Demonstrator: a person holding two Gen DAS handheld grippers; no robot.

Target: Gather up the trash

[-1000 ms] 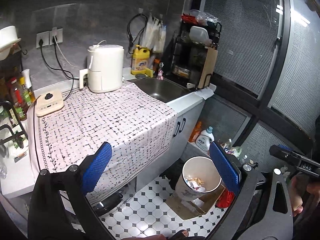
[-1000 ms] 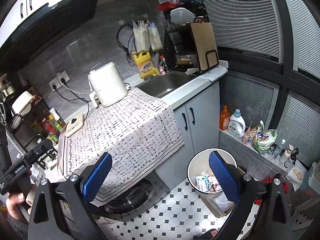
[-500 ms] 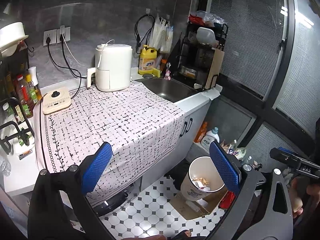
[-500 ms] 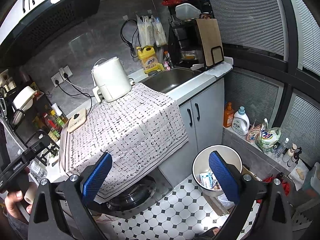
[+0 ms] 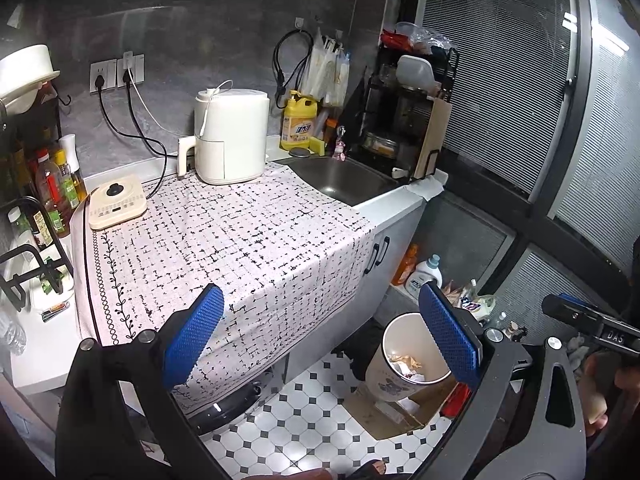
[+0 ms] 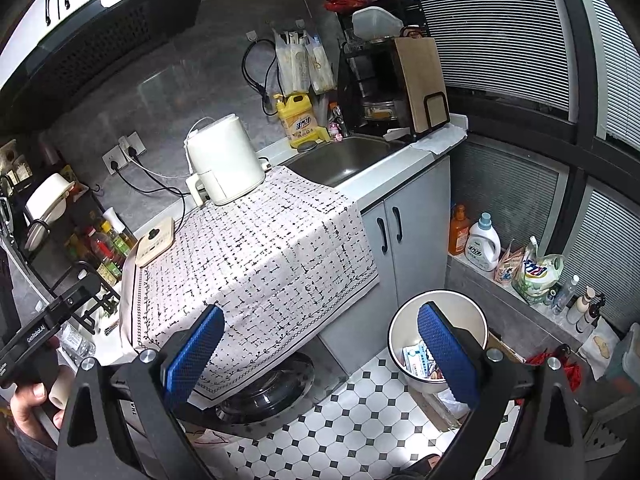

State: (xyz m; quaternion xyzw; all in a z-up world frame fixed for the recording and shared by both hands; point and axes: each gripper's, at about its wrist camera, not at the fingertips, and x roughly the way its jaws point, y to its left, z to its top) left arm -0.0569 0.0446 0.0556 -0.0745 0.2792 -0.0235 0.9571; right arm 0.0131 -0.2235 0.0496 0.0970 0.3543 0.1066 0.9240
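Paper scraps (image 5: 405, 361), judged light and crushable, were seen in the bin (image 6: 400, 344) at lower right; both claws (image 5: 320, 340) (image 6: 320, 344) were held wide open, empty.

Your left wrist camera looked from above the floor, past its gripper's blue pads (image 5: 192, 334), toward the counter's patterned cloth (image 5: 224, 240) and the back wall, fairly near. Your right wrist camera sat farther back and more to the right, tilted down past its own pads (image 6: 194, 354) at the white trash bin (image 6: 402, 328). Both views shared the cloth, the white air fryer (image 5: 230, 136), the sink (image 6: 340, 158) and the bin.
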